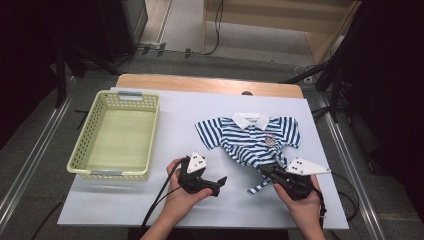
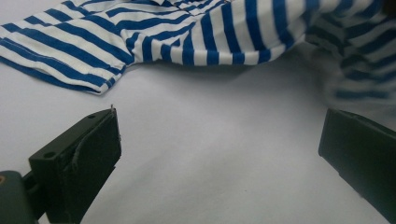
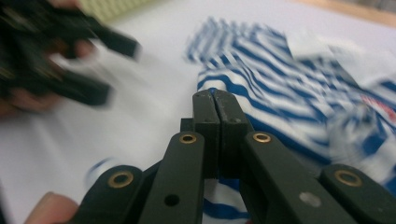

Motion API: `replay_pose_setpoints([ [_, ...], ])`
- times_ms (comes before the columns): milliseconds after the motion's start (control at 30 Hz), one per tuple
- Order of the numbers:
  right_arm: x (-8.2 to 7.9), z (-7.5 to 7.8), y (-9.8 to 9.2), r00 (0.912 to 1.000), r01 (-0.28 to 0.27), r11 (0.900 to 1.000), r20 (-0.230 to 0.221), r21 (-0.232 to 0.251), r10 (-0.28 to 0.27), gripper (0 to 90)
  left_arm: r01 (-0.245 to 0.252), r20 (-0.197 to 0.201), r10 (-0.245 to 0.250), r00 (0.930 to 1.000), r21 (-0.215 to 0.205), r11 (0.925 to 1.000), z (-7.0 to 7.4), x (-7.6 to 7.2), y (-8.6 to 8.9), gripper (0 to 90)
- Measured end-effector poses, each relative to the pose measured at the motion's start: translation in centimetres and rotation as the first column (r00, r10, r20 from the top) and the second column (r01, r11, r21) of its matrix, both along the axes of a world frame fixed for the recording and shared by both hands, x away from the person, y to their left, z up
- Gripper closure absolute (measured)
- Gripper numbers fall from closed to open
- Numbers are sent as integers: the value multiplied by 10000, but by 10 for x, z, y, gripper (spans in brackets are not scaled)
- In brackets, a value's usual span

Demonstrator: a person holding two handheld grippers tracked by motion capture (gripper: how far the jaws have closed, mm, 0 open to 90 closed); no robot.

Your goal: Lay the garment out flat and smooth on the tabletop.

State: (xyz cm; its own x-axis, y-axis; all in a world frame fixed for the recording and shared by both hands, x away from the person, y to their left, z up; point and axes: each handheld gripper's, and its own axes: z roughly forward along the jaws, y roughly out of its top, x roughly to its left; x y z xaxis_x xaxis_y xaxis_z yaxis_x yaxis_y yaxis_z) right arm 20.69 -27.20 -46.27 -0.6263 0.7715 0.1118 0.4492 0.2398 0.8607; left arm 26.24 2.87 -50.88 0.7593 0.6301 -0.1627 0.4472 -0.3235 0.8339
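While R gripper clamps striped shirt hem; fabric bunched; L gripper jaws apart.

A recording lab or test room is showing here: a bench under a white sheet is standing on grey flooring between metal rails, with cables trailing across the floor, dark stands flanking it, and plywood panels leaning behind.

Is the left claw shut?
No: in the left gripper view, the left claw has its jaws wide apart over the bare white sheet.
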Motion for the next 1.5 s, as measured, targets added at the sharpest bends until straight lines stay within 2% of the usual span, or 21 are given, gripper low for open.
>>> replay_pose_setpoints([
  [100,4,7,-9,10000,-31,9958,5,911,30,868,24,19,-24,10000,67,10000,0,0,0,0],
  [167,12,0,-20,9989,446,9945,-173,950,-432,866,11,32,-11,10000,104,9999,0,0,-1,0],
  [233,20,-12,-30,9940,982,9914,-577,868,-934,859,11,31,-11,10000,114,9999,0,-1,-1,0],
  [333,32,-36,-46,9777,1789,9834,-1176,312,-1742,802,9,47,-9,10000,97,10000,0,-1,-1,0],
  [367,34,-40,-49,9744,1930,9810,-1217,210,-1891,767,19,49,-19,10000,75,10000,0,-1,-1,0],
  [433,37,-46,-57,9626,2439,9698,-1242,85,-2410,716,32,35,-32,10000,39,10000,0,0,-1,0],
  [567,34,-40,-64,9489,3047,9524,-847,-33,-3039,659,41,23,-41,10000,22,10000,0,0,0,0],
  [667,28,-30,-66,9506,3074,9516,-461,4,-3071,642,37,20,-37,10000,18,10000,0,0,0,0],
  [767,19,-20,-61,9587,2844,9587,22,21,-2844,646,26,31,-26,10000,19,10000,0,-1,0,0],
  [867,7,-12,-52,9653,2557,9667,578,-140,-2545,700,27,39,-27,10000,30,10000,0,-1,0,0],
  [967,-3,-10,-45,9740,2087,9779,932,-130,-2066,806,11,42,-11,10000,14,10000,0,-1,0,0],
  [1033,-7,-13,-39,9835,1682,9853,731,-285,-1658,830,10,37,-10,10000,1,10000,0,-1,0,0],
  [1100,-7,-21,-33,9886,1483,9869,374,-632,-1461,818,12,34,-12,10000,-6,10000,0,-1,0,0],
  [1133,-6,-24,-31,9886,1497,9854,294,-817,-1477,799,14,32,-14,10000,-20,10000,0,-1,0,0],
  [1200,-2,-32,-26,9857,1679,9769,101,-1322,-1680,683,12,26,-12,10000,-24,10000,0,-1,1,0],
  [1233,-1,-36,-23,9807,1947,9668,154,-1658,-1949,622,8,25,-8,10000,-23,10000,0,-1,1,0],
  [1267,1,-41,-21,9736,2273,9516,288,-2069,-2263,557,10,19,-10,10000,-22,10000,0,-1,1,0],
  [1300,3,-44,-19,9719,2331,9461,212,-2251,-2344,524,11,18,-11,10000,-24,10000,0,-1,1,0],
  [1367,5,-50,-18,9702,2372,9385,121,-2508,-2420,519,15,13,-15,10000,-29,10000,0,-1,1,0],
  [1433,6,-53,-17,9698,2382,9305,158,-2781,-2435,561,15,16,-15,10000,-27,10000,0,-1,1,0],
  [1500,6,-53,-17,9682,2434,9245,170,-2935,-2495,679,13,18,-13,10000,-16,10000,0,-1,0,0],
])
